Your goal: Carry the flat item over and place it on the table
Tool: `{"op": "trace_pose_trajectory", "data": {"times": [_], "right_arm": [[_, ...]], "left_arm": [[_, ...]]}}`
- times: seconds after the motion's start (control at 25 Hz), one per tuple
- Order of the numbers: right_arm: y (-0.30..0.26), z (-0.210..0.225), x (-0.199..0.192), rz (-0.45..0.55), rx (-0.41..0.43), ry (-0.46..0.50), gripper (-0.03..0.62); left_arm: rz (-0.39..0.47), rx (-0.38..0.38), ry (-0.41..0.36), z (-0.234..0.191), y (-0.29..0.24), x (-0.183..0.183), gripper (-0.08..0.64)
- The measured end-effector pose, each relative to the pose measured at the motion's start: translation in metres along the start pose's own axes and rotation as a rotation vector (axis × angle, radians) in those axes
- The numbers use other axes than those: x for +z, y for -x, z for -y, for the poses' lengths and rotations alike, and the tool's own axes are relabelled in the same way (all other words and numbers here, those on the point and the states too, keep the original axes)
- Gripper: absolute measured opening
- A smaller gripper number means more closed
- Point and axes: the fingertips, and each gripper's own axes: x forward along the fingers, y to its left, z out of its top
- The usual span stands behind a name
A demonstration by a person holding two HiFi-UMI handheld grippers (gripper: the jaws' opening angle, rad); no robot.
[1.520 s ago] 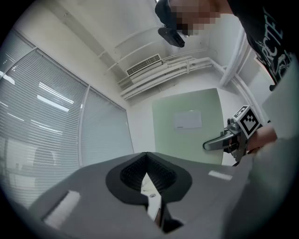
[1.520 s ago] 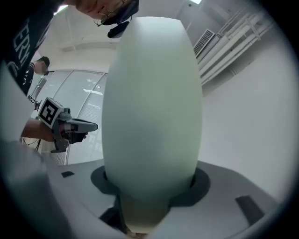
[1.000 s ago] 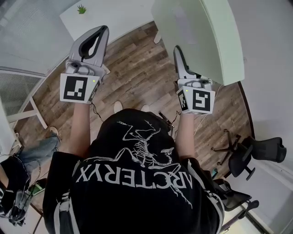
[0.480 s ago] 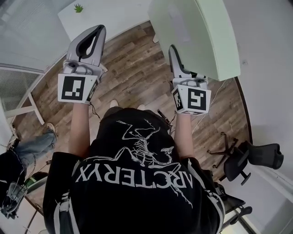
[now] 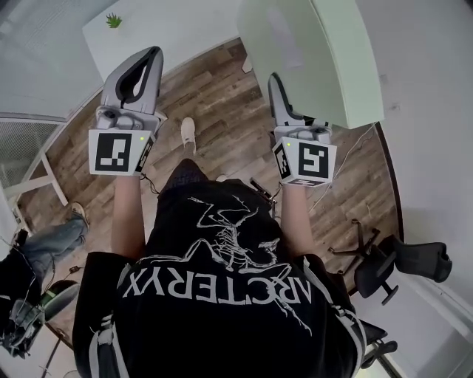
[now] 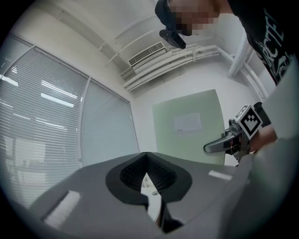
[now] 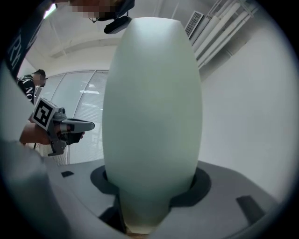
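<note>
we see the right gripper (image 5: 273, 80) clamped on one edge of the pale green board (image 5: 310, 59); in the right gripper view the board fills the gap between the jaws and rises straight out of them. the board is held in the air above the wooden floor (image 5: 214, 103) and touches nothing but those jaws. a pale rectangular label (image 6: 187, 122) sits near the middle of one face of the board.

the left gripper (image 5: 151, 55) is to the left of the board, well apart from it and at about the same height. its jaws meet at the tips, with only a thin slit between the ribbed pads (image 6: 135, 170), and nothing is held in them. each gripper carries its marker cube at the end nearest us, on the side away from the board's far edge.

the white table (image 5: 170, 26) stands on the floor to the left of the board, beyond the left gripper, and a small green plant (image 5: 113, 21) sits on the table's end farthest from the board. a black office chair (image 5: 403, 262) stands on the floor on the near side of the board. a second person (image 5: 44, 244) is at the lower left, far from the board. in the left gripper view, window blinds (image 6: 42, 116) lie left of the board and an air vent (image 6: 145, 54) is above it.
</note>
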Motion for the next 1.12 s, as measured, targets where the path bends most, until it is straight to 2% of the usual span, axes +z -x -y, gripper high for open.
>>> {"op": "trace_pose_trajectory", "data": {"times": [0.12, 0.28, 0.4, 0.48, 0.6, 0.76, 0.92, 1.12], "right_arm": [[-0.046, 0.002, -0.011, -0.004, 0.009, -0.004, 0.259], [-0.131, 0.01, -0.022, -0.038, -0.019, -0.012, 0.259], [-0.201, 0.018, -0.016, -0.046, -0.049, -0.017, 0.259], [-0.23, 0.018, -0.004, -0.038, -0.065, -0.014, 0.259], [-0.258, 0.016, 0.006, -0.04, -0.087, 0.003, 0.259], [-0.29, 0.013, -0.002, -0.072, -0.102, 0.011, 0.259], [-0.306, 0.016, -0.008, -0.078, -0.104, 0.0, 0.259], [-0.323, 0.02, -0.009, -0.07, -0.075, -0.008, 0.259]], "left_arm": [[0.009, -0.005, -0.001, -0.025, -0.035, -0.015, -0.006], [0.002, -0.057, 0.02, -0.078, -0.106, -0.052, -0.006], [-0.007, -0.1, 0.049, -0.123, -0.161, -0.074, -0.008], [-0.014, -0.123, 0.052, -0.144, -0.179, -0.075, -0.008], [-0.01, -0.142, 0.053, -0.167, -0.196, -0.078, -0.008], [-0.013, -0.144, 0.082, -0.193, -0.212, -0.097, -0.008], [0.009, -0.13, 0.088, -0.206, -0.217, -0.109, -0.008], [-0.026, -0.102, 0.096, -0.212, -0.221, -0.116, -0.008]]}}
